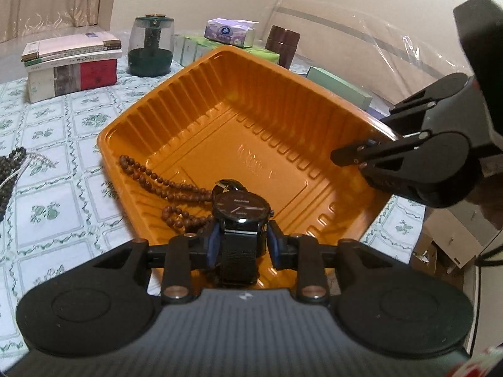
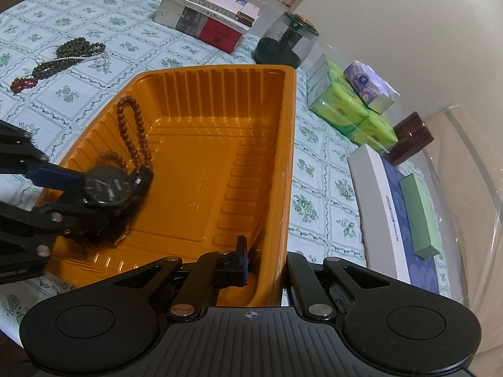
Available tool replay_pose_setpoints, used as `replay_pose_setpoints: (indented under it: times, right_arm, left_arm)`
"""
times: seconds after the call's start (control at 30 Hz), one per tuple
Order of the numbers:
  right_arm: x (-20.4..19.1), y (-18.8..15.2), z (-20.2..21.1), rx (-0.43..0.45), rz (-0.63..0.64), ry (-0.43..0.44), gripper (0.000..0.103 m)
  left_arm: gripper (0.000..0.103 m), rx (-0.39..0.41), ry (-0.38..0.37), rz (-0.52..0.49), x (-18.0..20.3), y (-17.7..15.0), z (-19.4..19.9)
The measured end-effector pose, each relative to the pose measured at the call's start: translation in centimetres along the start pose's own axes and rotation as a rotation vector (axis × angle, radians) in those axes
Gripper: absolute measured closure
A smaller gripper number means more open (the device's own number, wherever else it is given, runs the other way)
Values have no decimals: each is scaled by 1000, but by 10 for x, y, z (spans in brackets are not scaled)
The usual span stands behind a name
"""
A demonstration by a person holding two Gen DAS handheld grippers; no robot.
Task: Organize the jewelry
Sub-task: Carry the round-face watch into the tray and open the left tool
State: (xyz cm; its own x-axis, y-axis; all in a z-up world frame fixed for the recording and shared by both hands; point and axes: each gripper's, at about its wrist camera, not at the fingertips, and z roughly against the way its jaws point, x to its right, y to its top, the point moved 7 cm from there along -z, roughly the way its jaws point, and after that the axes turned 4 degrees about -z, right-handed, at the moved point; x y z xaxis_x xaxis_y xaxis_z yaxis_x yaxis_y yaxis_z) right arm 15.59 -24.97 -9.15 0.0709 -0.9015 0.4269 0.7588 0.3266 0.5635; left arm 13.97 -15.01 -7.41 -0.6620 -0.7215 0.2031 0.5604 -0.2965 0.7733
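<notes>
Orange ribbed plastic tray (image 1: 201, 100) sits on worktop covered with pale green floral-print cloth (image 1: 47, 163). Left hand-held gripper (image 1: 242, 243) reaches over tray's near edge with black wristwatch with dark dial and mesh strap (image 1: 240, 210) between its blue-padded fingers (image 1: 213, 245); strap sits in the gap, left pad at the strap, small gap visible on the right side, so jaws look loose around it, not clamped. Watch case hangs low over tray floor; whether it touches the floor, cannot tell. String of brown wooden beads (image 1: 163, 182) lies inside tray, partly draped up the left wall, its near end just beside and under the watch.

Right hand-held gripper (image 2: 267, 260) pinches tray's right side wall, one finger inside, one outside, jaws closed on tray rim. Same gripper shows at right edge of left wrist view (image 1: 361, 154).

Outside tray, on cloth, well apart to the left: dark green bead strand (image 2: 72, 53), thin pearl-like white chain (image 2: 75, 59) crossing it, small dark red bead bracelet (image 2: 23, 84).

Background on worktop: stack of books (image 1: 72, 62), clear jar with dark green base and lid (image 1: 151, 47), green tissue packs (image 2: 349, 113) with purple tissue pack (image 1: 229, 31) on top, brown cylindrical container (image 1: 283, 45), flat pale green box (image 2: 419, 216) on white-and-blue box (image 2: 377, 207).
</notes>
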Motion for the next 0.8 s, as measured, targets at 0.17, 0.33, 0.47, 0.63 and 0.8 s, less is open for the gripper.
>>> replay_pose_setpoints:
  times: [0.17, 0.33, 0.47, 0.63, 0.8]
  right_arm:
    - [-1, 1, 0, 3, 0, -2, 98]
    - [-2, 0, 0, 4, 2, -4, 98]
    - [-2, 0, 0, 4, 3, -5, 98]
    - [-1, -1, 0, 4, 3, -5, 98]
    - [-2, -1, 1, 3, 4, -7, 98]
  left_arm:
    - [72, 28, 8, 30, -8, -3, 20]
    - [72, 40, 49, 38, -20, -7, 34]
    - [72, 49, 130, 49, -40, -15, 45]
    - [72, 50, 342, 49, -87, -29, 63]
    - [72, 35, 517, 122, -148, -46, 78]
